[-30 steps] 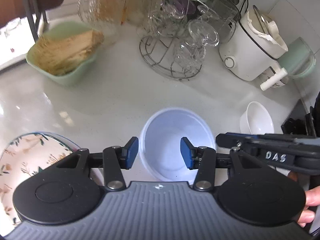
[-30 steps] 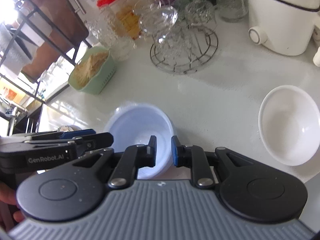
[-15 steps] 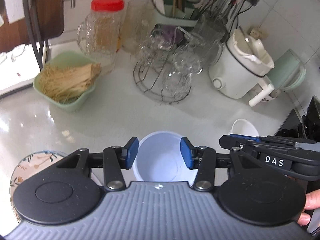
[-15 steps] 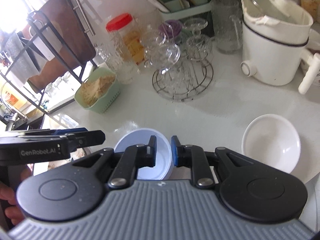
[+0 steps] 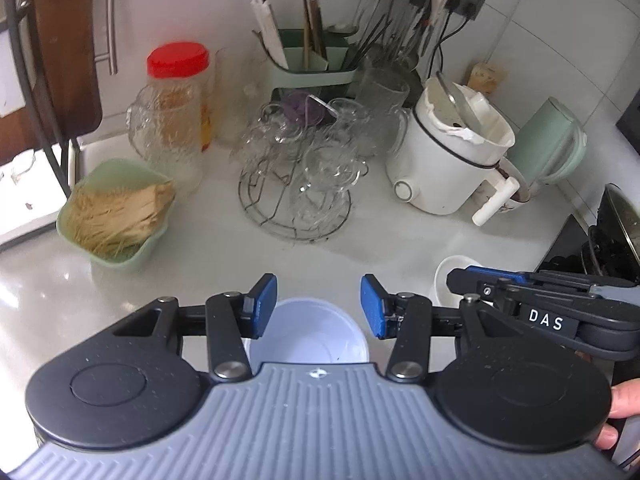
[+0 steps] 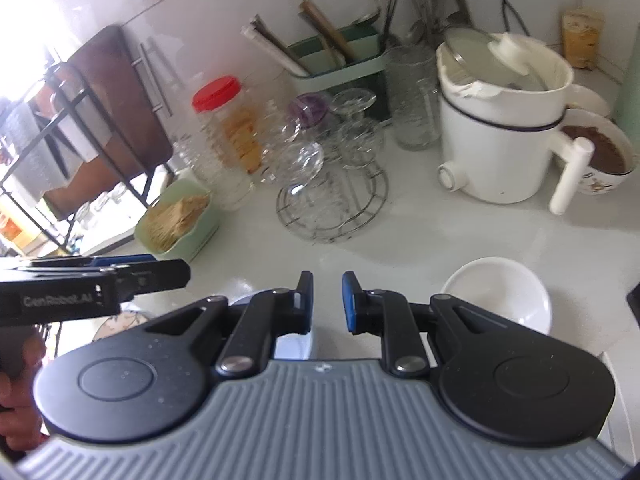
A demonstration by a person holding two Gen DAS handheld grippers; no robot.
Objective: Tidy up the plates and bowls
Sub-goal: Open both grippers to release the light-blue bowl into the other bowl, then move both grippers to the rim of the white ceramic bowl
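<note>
A pale blue bowl sits on the white counter just below my left gripper, which is open and empty above it. In the right wrist view a sliver of that bowl shows under my right gripper, whose jaws stand a little apart and hold nothing. A white bowl sits on the counter to the right; in the left wrist view the white bowl is partly hidden behind the right gripper. The edge of a floral plate shows at the left.
At the back stand a wire rack of glasses, a white cooker, a green basket of sticks, a red-lidded jar, a utensil holder and a green jug. A filled bowl sits behind the cooker.
Both grippers have pulled back and risen; the bowls now lie lower and closer under them. The right gripper's jaws have opened a little wider. The floral plate has left the left wrist view.
</note>
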